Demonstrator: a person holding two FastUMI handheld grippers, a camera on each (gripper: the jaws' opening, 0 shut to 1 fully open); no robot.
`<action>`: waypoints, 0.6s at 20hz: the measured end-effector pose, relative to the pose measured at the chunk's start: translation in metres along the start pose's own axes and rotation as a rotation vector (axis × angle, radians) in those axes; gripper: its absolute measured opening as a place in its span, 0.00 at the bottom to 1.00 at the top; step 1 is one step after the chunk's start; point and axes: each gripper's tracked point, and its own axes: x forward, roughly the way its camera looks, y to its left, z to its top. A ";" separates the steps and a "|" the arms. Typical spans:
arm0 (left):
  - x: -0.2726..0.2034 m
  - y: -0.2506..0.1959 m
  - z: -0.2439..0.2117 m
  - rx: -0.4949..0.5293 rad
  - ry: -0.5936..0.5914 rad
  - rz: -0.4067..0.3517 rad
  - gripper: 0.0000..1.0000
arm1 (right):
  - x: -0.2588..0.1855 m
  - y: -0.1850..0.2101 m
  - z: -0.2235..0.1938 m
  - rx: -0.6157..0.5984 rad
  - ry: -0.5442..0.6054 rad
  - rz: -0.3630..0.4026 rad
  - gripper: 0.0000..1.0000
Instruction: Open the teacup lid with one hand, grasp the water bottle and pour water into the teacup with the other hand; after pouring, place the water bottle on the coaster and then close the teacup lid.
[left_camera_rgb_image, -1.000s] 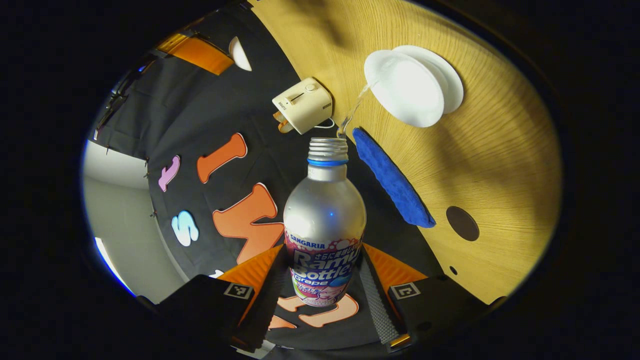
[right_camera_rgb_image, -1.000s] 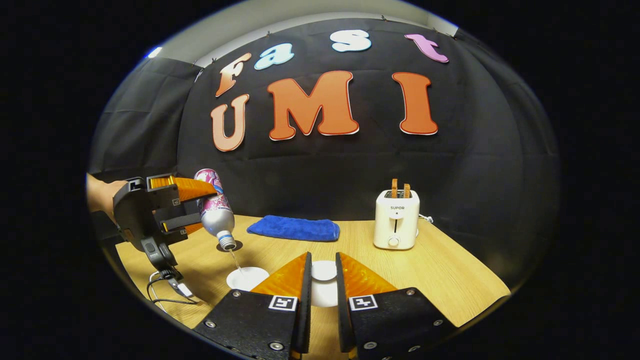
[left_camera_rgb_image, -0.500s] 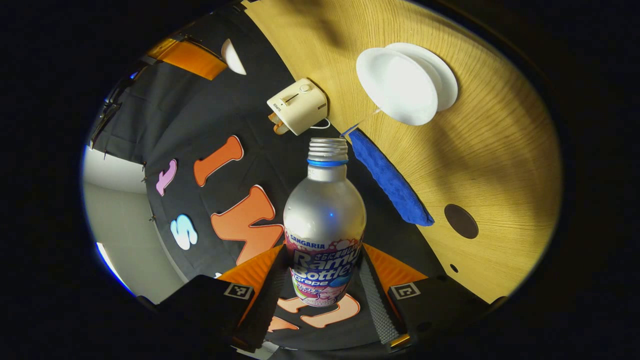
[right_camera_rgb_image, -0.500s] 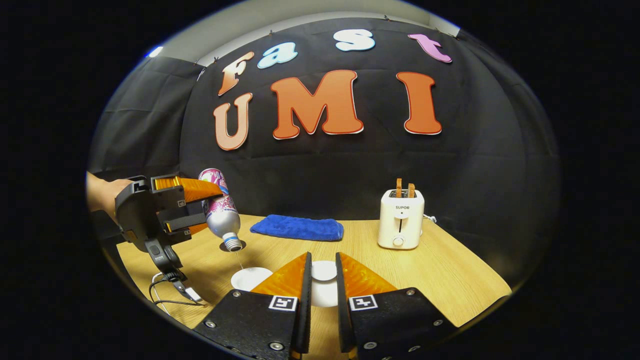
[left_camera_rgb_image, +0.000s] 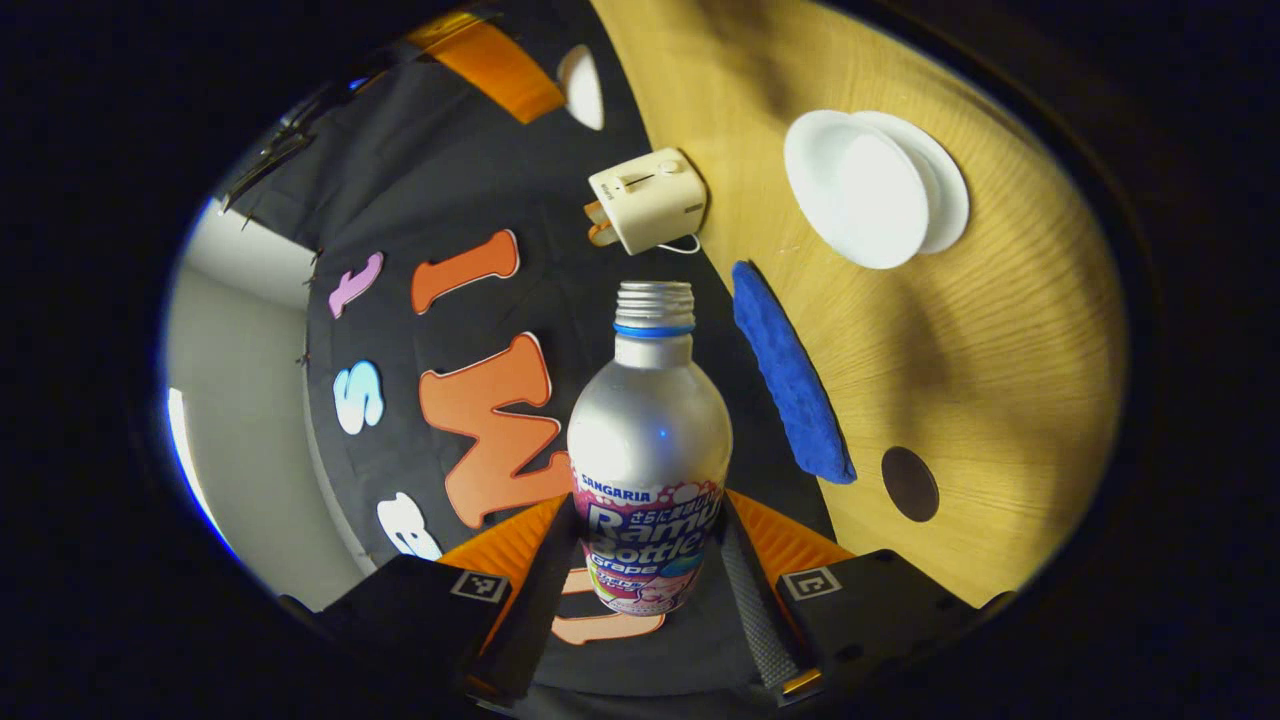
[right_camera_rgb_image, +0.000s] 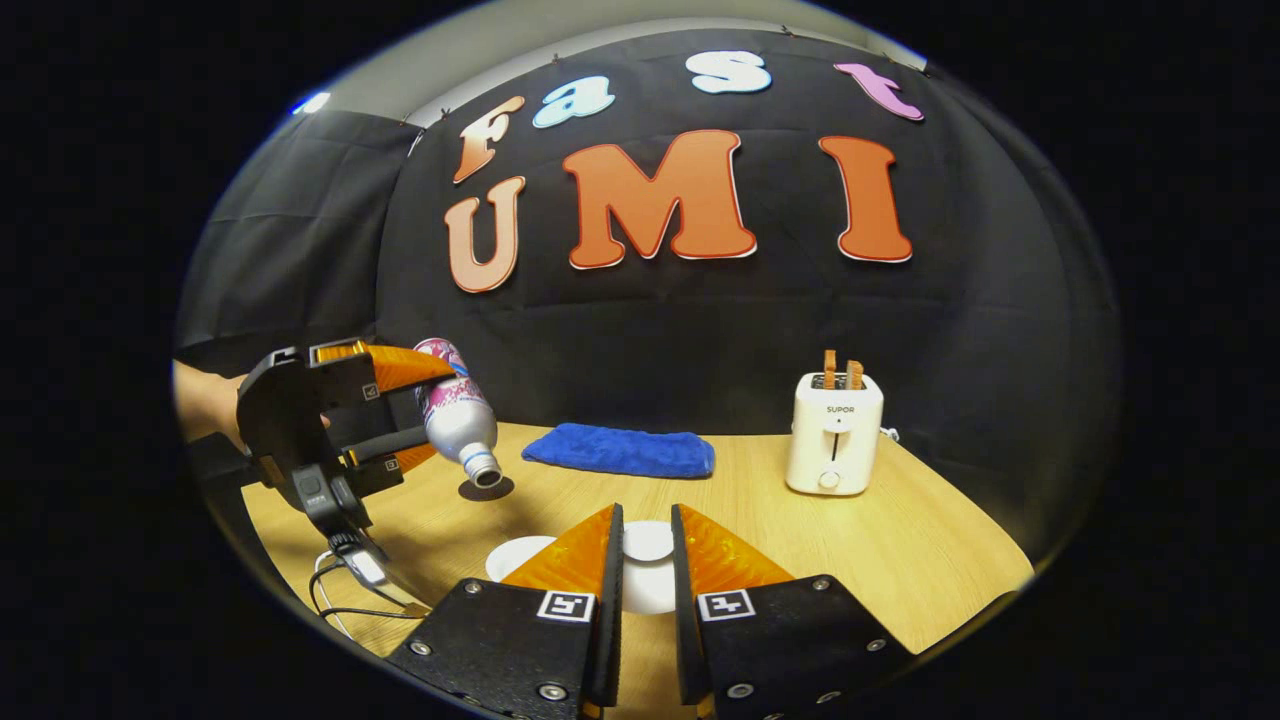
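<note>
My left gripper (left_camera_rgb_image: 645, 512) is shut on the lower body of a silver water bottle (left_camera_rgb_image: 648, 440) with no cap. In the right gripper view the bottle (right_camera_rgb_image: 458, 415) hangs tilted, mouth down and to the right, over the dark round coaster (right_camera_rgb_image: 485, 489), held by the left gripper (right_camera_rgb_image: 400, 410). No water runs from it. The white teacup (left_camera_rgb_image: 855, 190) stands open on the wooden table, with the coaster (left_camera_rgb_image: 908, 483) some way off. My right gripper (right_camera_rgb_image: 647, 515) is shut on the knob of the white teacup lid (right_camera_rgb_image: 648, 541). Its finger partly hides the teacup (right_camera_rgb_image: 518, 555).
A cream toaster (right_camera_rgb_image: 835, 435) with two slices stands at the table's back right, also in the left gripper view (left_camera_rgb_image: 648, 200). A folded blue cloth (right_camera_rgb_image: 620, 450) lies along the back edge. A cable (right_camera_rgb_image: 340, 590) trails off the near left corner of the table (right_camera_rgb_image: 900, 560).
The stream of water into the teacup has stopped. The left gripper has tipped the bottle's mouth up and drawn it back from the cup. The right gripper keeps hold of the lid.
</note>
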 end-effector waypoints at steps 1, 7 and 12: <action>0.000 0.004 -0.003 -0.045 0.004 0.018 0.84 | 0.003 0.004 0.000 -0.001 0.001 0.005 0.23; 0.009 0.005 -0.027 -0.502 0.077 0.119 0.83 | 0.016 0.029 0.000 0.013 0.012 0.052 0.23; 0.019 -0.007 -0.037 -0.764 0.122 0.114 0.83 | 0.027 0.047 0.001 -0.013 0.024 0.076 0.19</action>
